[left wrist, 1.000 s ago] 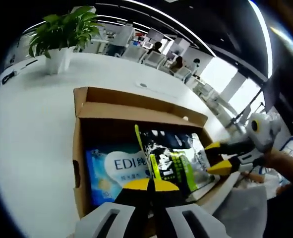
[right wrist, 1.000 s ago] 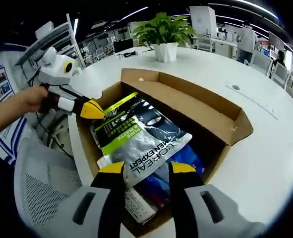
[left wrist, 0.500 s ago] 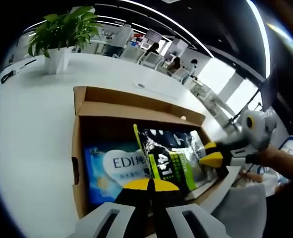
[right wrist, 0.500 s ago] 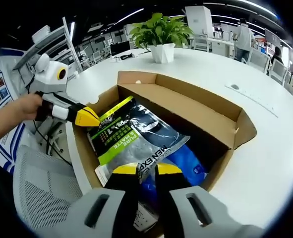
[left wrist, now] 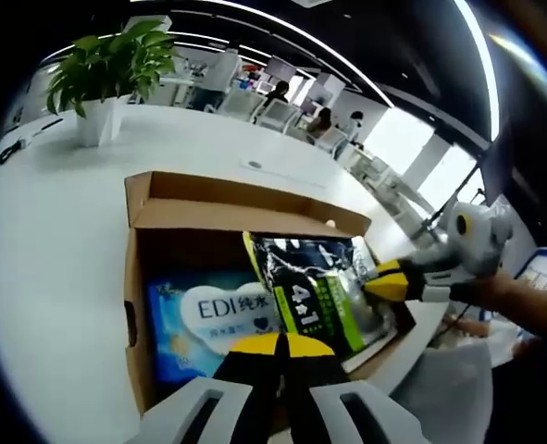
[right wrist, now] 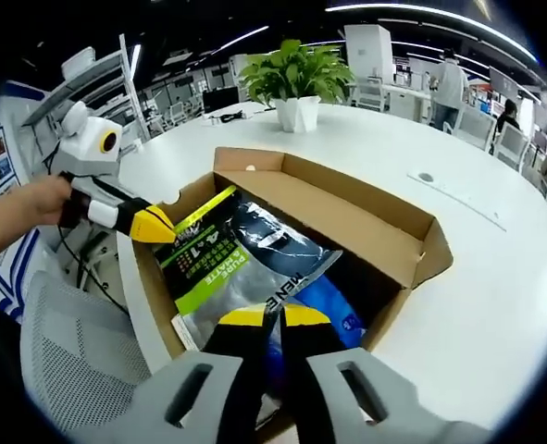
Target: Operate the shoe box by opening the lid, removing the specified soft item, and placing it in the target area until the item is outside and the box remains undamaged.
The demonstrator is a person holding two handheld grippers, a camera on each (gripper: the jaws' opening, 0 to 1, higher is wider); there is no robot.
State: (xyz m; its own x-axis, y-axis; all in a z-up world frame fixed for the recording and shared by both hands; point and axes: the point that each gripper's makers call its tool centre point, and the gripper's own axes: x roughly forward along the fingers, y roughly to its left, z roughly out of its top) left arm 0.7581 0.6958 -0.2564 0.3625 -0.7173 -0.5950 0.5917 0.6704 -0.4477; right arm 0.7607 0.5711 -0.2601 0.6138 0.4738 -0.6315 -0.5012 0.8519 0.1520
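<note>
A: The open shoe box sits on the white table ahead of both claws; the left gripper view alone shows the blue pack's lettering.

B: Left gripper and right gripper each pinch the dark green-striped pouch; its lower edge is hidden behind the jaws.
</note>
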